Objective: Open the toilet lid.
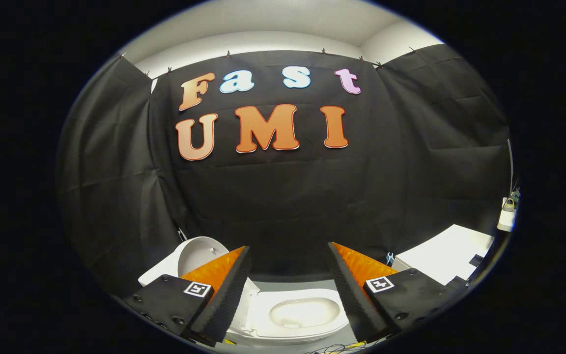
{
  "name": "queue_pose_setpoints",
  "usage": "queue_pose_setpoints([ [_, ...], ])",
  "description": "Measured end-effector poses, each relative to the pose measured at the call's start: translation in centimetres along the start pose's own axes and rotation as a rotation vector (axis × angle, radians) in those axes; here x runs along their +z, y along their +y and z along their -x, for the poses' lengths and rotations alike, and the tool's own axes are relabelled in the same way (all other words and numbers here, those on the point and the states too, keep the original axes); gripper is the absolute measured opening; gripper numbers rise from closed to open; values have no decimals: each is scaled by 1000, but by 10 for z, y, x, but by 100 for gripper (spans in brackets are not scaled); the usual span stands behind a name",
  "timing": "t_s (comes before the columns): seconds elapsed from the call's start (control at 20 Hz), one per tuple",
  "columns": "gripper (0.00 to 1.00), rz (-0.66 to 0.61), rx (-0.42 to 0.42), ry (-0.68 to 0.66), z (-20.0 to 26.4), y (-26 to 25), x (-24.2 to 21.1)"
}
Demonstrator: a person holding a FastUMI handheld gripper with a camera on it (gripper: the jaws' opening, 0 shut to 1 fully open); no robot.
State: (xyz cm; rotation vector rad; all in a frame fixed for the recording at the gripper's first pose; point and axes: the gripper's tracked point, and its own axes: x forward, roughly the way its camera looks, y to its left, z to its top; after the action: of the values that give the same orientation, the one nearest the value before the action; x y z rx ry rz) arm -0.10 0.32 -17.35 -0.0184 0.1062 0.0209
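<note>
A white toilet [297, 322] stands below me on the floor, seen between my two fingers. Its oval bowl [305, 313] is uncovered, ringed by the white seat. The round white lid [195, 255] stands raised at the toilet's left end, partly hidden behind my left finger [226, 290]. My gripper [288, 250] hangs well above the toilet, wide open, with nothing between the fingers. Neither finger touches the toilet.
Black cloth walls close the booth behind and to both sides. A white box-like unit [447, 255] stands beyond my right finger, with a small white device [508, 216] on the wall near it. Cables [334, 349] lie on the grey floor just before the toilet.
</note>
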Motion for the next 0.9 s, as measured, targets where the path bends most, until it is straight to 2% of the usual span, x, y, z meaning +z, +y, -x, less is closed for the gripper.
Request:
queue_pose_setpoints([
  [0.9, 98, -5, -14, -8, 3, -4, 1],
])
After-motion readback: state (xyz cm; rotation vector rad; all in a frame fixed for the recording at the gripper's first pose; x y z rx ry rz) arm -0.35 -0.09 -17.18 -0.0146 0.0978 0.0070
